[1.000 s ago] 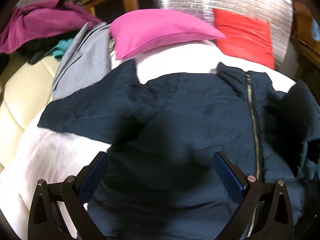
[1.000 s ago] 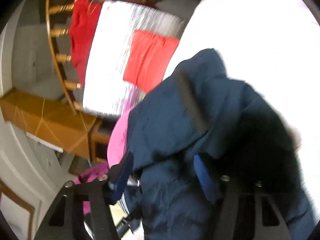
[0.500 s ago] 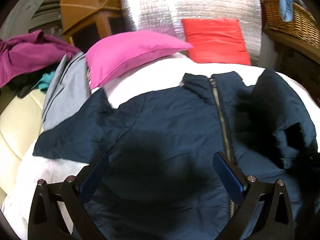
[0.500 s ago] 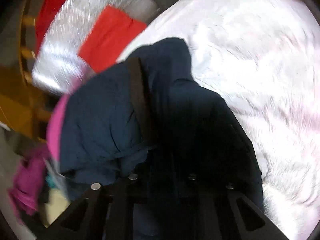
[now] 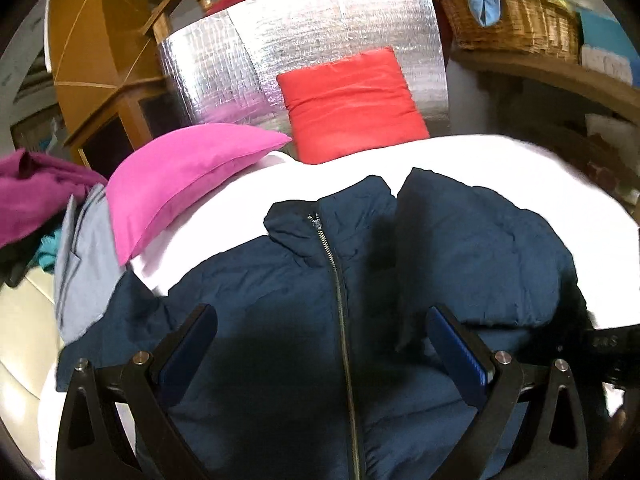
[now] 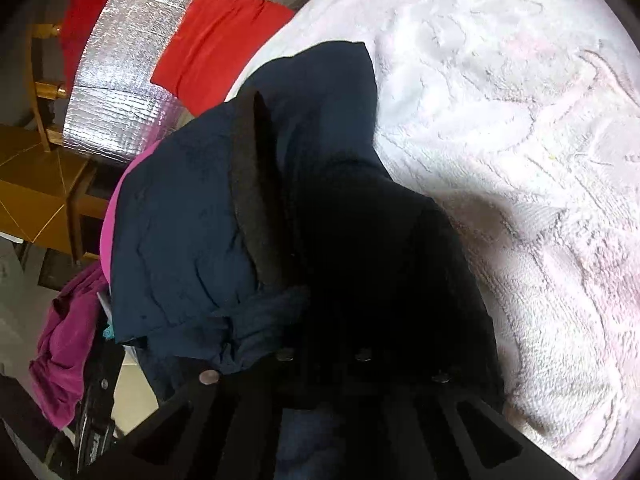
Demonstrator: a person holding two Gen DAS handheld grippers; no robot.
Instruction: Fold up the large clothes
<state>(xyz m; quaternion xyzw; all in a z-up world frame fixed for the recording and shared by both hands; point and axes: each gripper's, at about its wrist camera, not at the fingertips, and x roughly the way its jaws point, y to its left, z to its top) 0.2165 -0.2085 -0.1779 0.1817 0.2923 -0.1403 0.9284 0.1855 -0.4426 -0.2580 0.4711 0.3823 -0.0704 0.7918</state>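
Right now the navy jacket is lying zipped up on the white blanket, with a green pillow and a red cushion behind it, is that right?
Not quite. The pillow is pink, not green, as the left wrist view shows. The rest holds: the navy jacket lies zipped up on the white blanket, with the red cushion behind it.

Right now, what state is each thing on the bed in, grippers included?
Navy jacket: zipped up, front up on the white blanket; one sleeve folded over its chest.
Left gripper: open, over the jacket, holding nothing.
Right gripper: shut on bunched jacket cloth.
Pink pillow: lying flat.
Red pillow: propped upright against the silver sheet.
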